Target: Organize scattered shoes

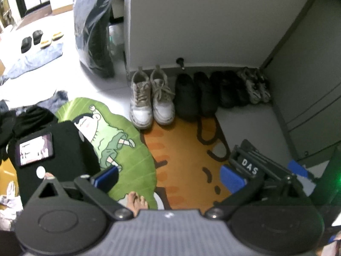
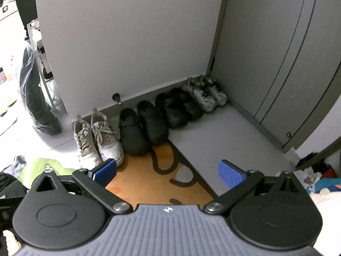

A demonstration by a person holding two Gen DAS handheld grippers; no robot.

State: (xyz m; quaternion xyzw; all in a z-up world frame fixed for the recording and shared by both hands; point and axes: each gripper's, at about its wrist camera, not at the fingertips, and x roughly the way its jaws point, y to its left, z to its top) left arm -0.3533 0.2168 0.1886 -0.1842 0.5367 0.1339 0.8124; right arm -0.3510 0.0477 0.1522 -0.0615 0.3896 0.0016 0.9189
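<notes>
Four pairs stand in a row along the wall's foot, toes outward: white laced sneakers (image 1: 150, 99) leftmost, black slippers (image 1: 194, 95) next, black clogs (image 1: 229, 88), then grey-and-black trainers (image 1: 254, 85) in the corner by the cabinet

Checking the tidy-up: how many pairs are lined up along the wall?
4: white sneakers at the left end, black slippers, black clogs, grey patterned sneakers in the corner.

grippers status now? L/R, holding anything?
Left gripper: open, holding nothing, above the mats.
Right gripper: open, holding nothing, facing the row of shoes.
</notes>
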